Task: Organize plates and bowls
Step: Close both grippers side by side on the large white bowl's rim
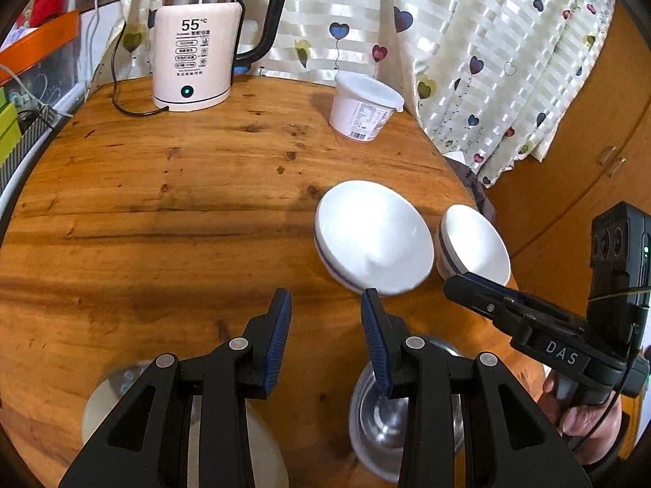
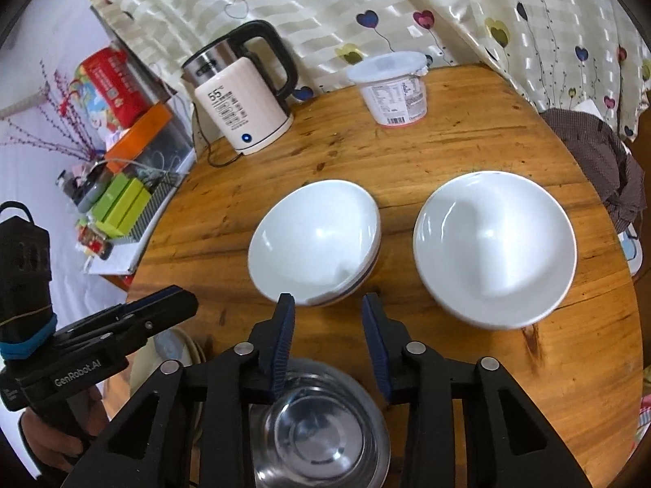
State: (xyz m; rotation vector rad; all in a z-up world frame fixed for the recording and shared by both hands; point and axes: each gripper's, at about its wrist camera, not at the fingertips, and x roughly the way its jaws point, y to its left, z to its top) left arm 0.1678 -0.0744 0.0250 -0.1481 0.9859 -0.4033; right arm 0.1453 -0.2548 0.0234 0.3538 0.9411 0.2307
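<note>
Jaws of both grippers stood apart, nothing between the ribbed blue pads. Left gripper [image 1: 326, 305] and right gripper [image 2: 327, 305] each angled down over the round wooden table [image 2: 468, 146]. Steel bowl [image 2: 321, 431], shiny, lay beneath the right gripper. Two glossy white bowls, the blue-banded one [image 2: 315, 240] and the plain one [image 2: 494, 244], sat side by side beyond. Pale plate [image 1: 260, 447] lay under the left gripper. Kettle [image 2: 244, 93] and lidded tub [image 2: 394, 89] stood at the far edge.

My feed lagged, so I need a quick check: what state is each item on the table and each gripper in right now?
Left gripper: open, empty.
Right gripper: open, empty.
Blue-rimmed bowl: upright, empty.
White bowl: upright, empty, standing apart.
Steel bowl: upright, empty.
Kettle: lid shut, light on.
Tub: lid on.
</note>
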